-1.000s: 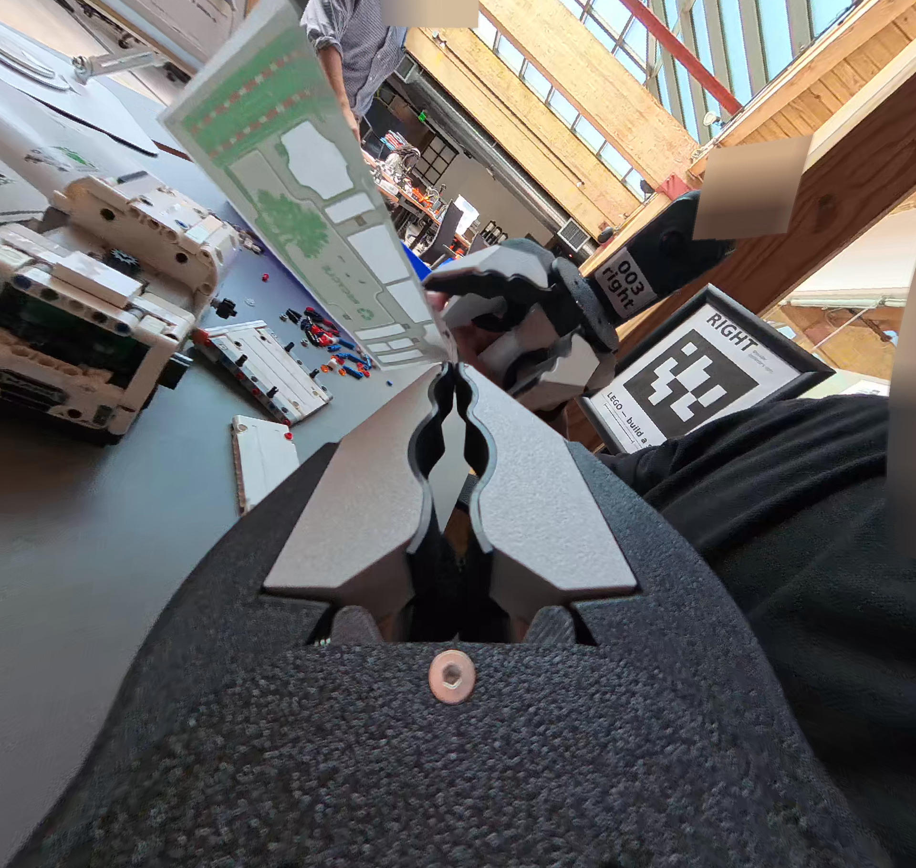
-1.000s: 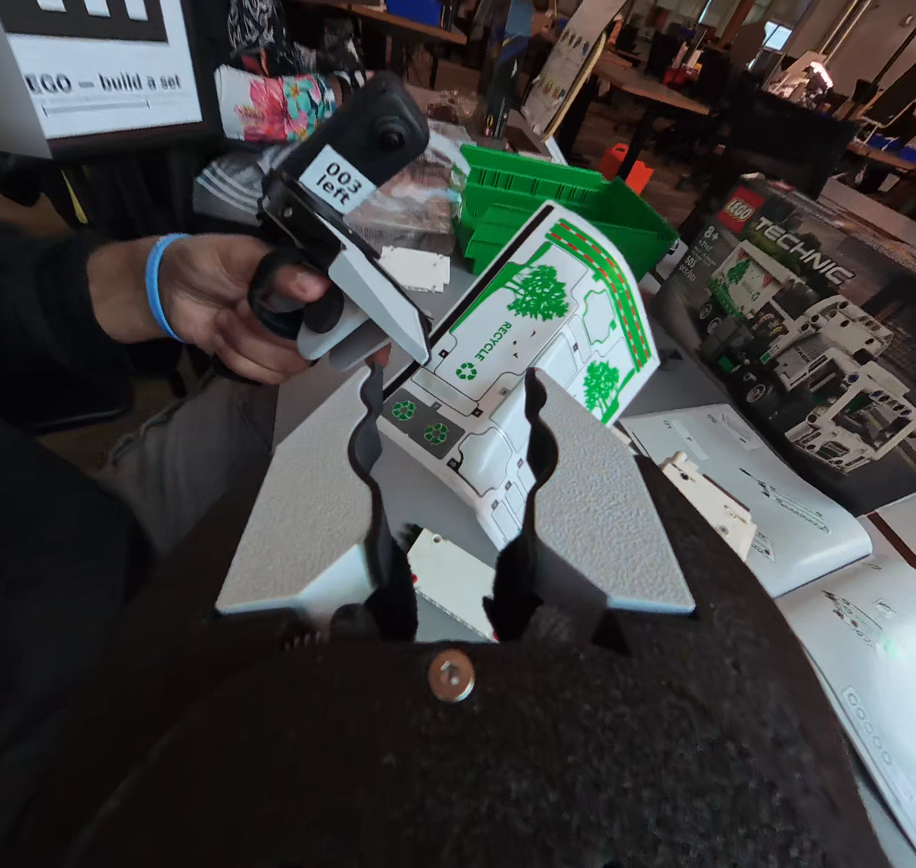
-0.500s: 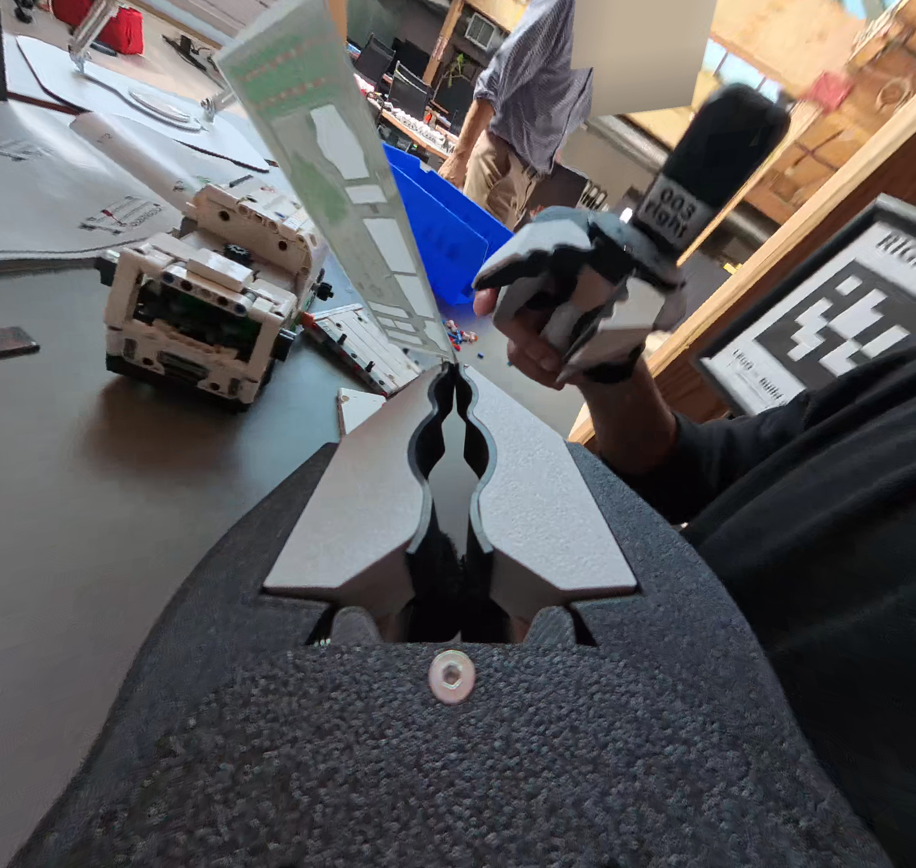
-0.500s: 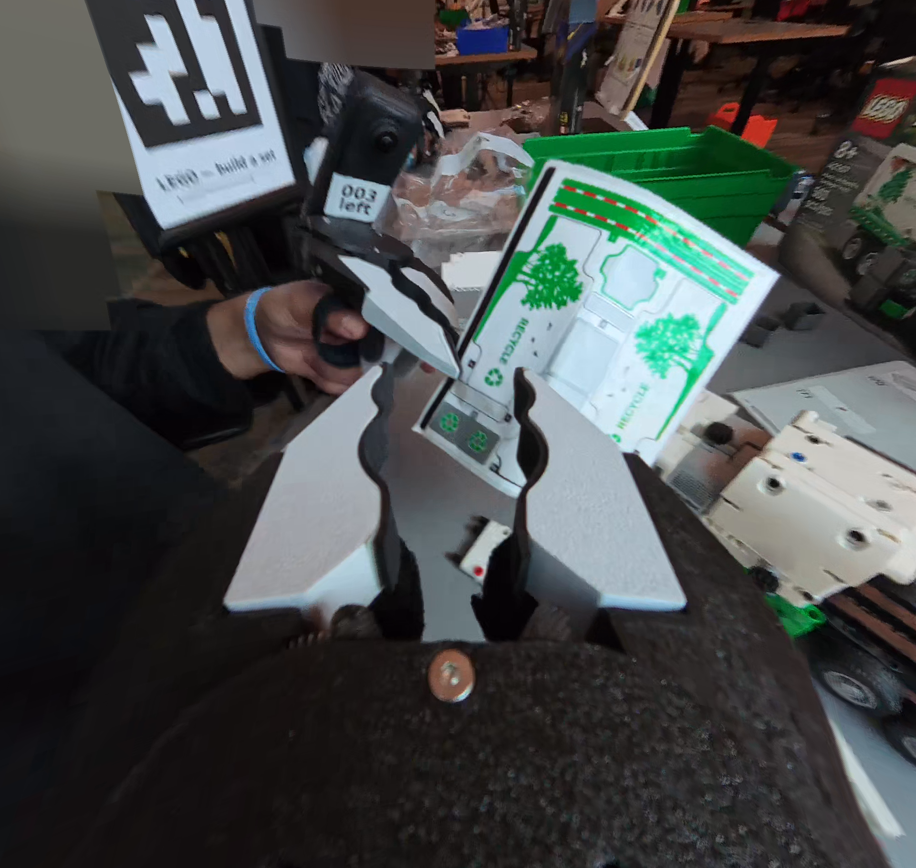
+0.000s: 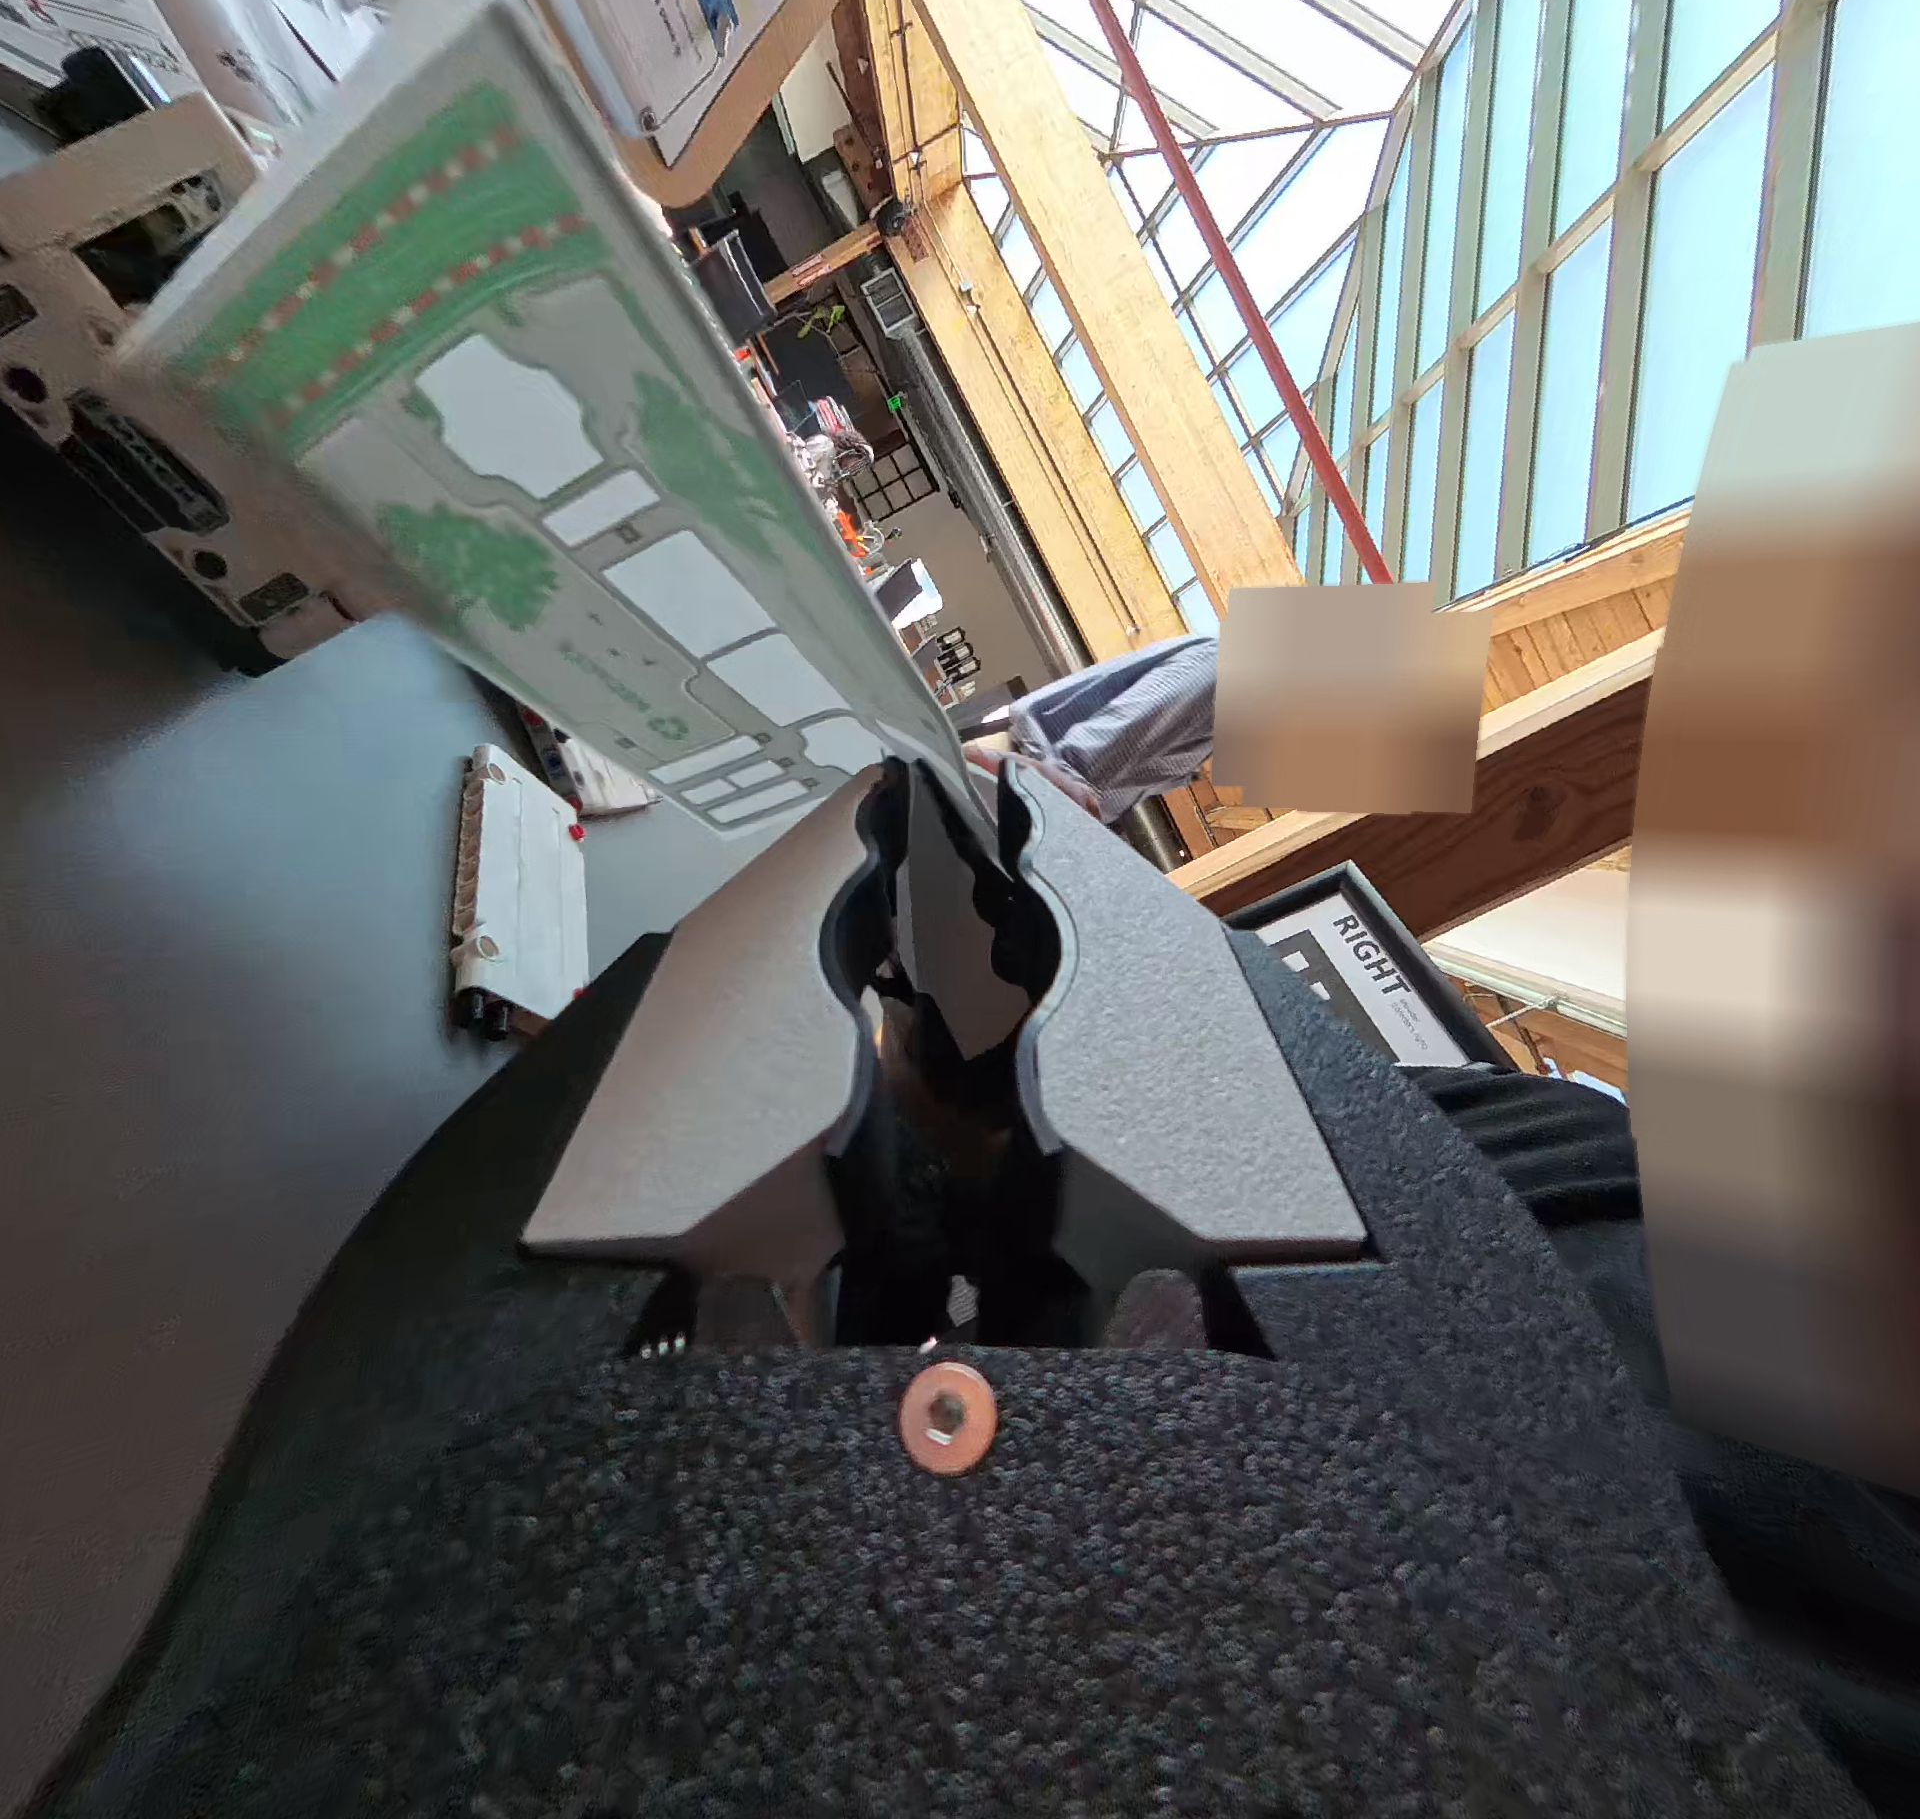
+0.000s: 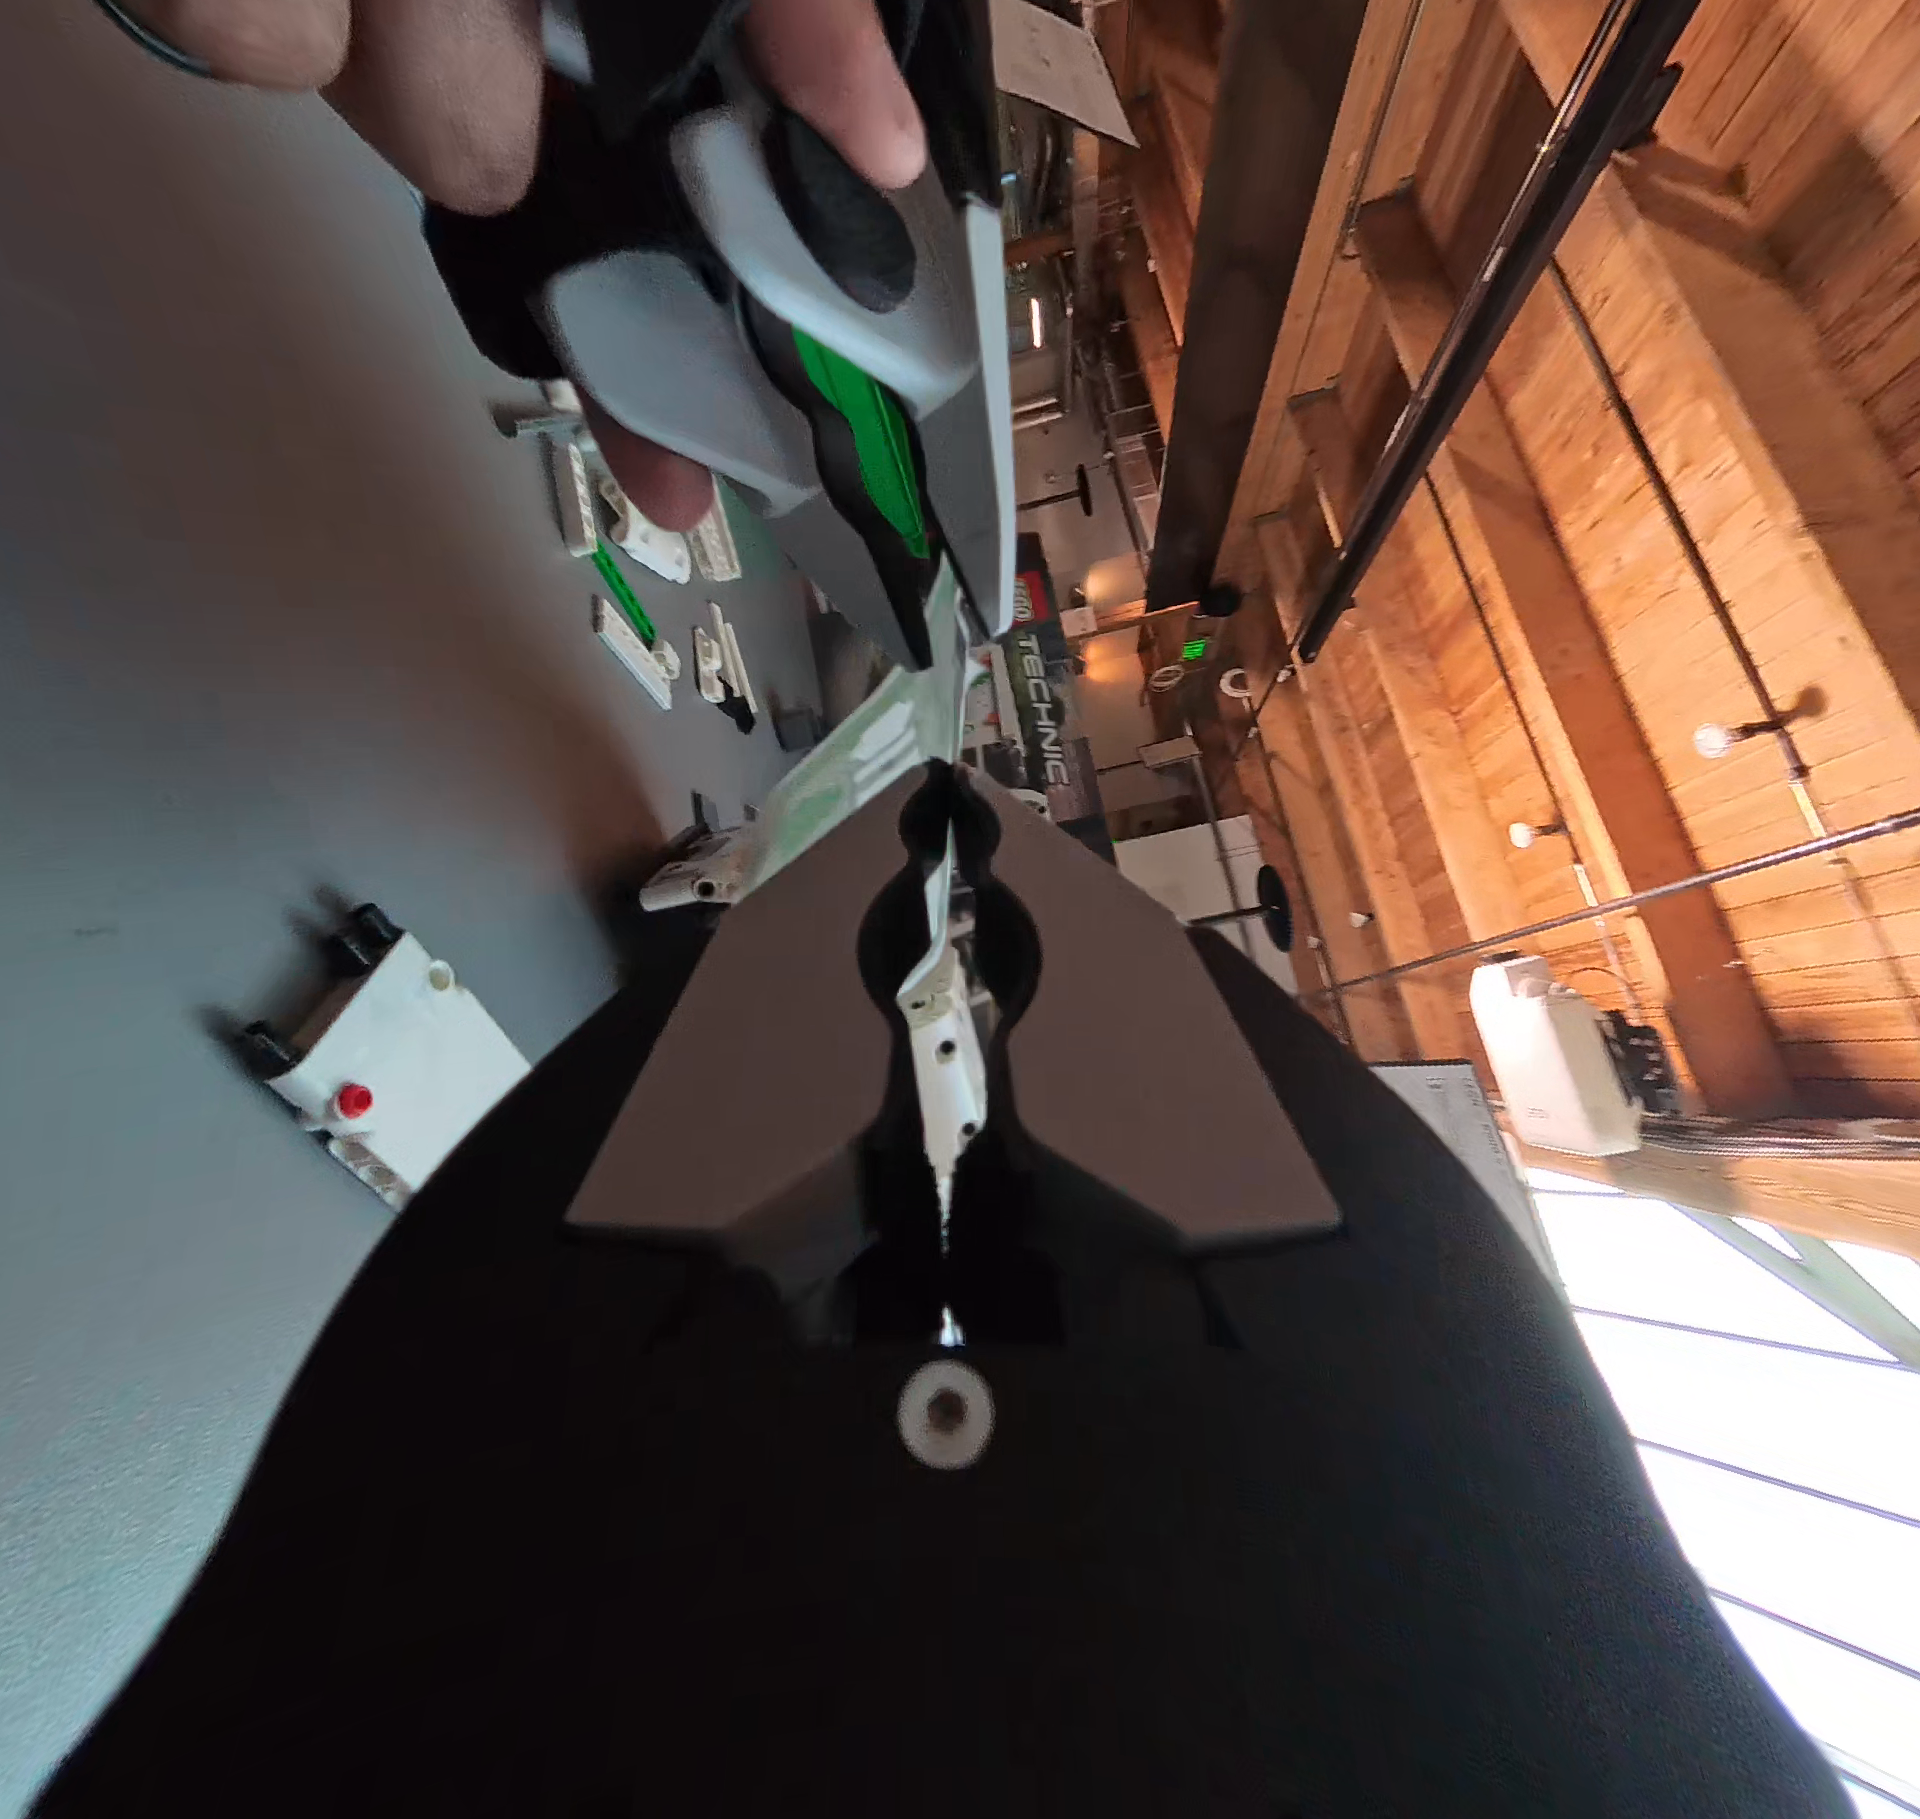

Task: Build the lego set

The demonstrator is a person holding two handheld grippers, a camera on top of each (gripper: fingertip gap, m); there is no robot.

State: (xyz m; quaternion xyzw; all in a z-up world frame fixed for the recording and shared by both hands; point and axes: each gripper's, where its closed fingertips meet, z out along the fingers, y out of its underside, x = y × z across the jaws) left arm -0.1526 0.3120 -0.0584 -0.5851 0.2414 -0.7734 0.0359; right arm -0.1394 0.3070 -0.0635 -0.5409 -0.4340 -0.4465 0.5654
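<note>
- Right gripper (image 6: 940, 782): fingertips closed on lower edge of sticker sheet (image 5: 499, 439); sheet pinched flat between pads, tail running back through the jaw hollows.
- Left gripper (image 5: 948, 782): jaws slightly parted; same sheet's corner stands in the gap, dark space showing beside it, pads not pressing.
- Sheet: white and green, held in air above grey table (image 5: 260, 782), tilted, between both grippers.
- Near, on table: white brick panel (image 5: 514, 896).
- Further: white brick model (image 5: 104, 315), loose white and green parts (image 6: 634, 606).
</note>
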